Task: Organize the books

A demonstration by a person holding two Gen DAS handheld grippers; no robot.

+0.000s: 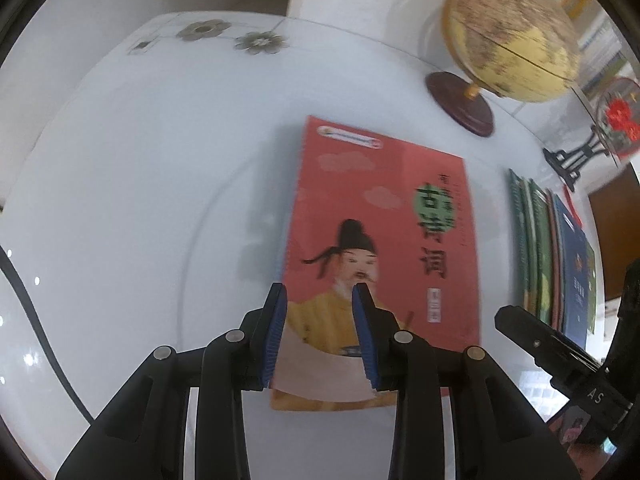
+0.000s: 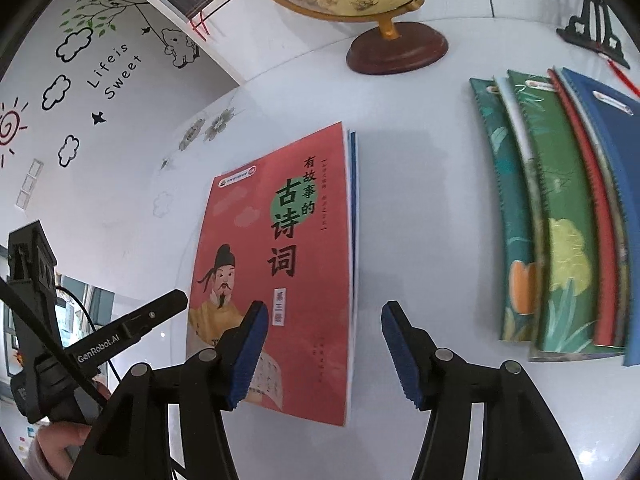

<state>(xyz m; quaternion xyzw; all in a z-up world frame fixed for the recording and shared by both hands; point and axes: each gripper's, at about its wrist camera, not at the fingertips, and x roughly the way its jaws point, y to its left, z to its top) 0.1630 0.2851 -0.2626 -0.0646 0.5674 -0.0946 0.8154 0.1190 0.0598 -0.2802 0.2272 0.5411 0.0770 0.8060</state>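
- My left gripper (image 1: 319, 296) is part open over the near edge of the red book (image 1: 384, 232). I cannot tell whether the pads touch the cover, so I count it as holding nothing.
- My right gripper (image 2: 324, 312) stands wide open and empty. The red book's (image 2: 280, 264) long right-hand edge runs up between its fingers, and a blue book under it peeks out along that edge.
- To do this step well, I judge I should slide one pad under that long edge before closing, then pinch both stacked books together, since a thin, floppy cover may slip.
- Ahead and to the right of my right claw lies the fanned row of books (image 2: 560, 216), green, red and blue, overlapping; I judge that is where the red one goes.
- No box, tray or shelf compartment shows within reach. The books lie on the bare white table (image 2: 400, 184), with a globe (image 2: 396, 46) farther ahead.
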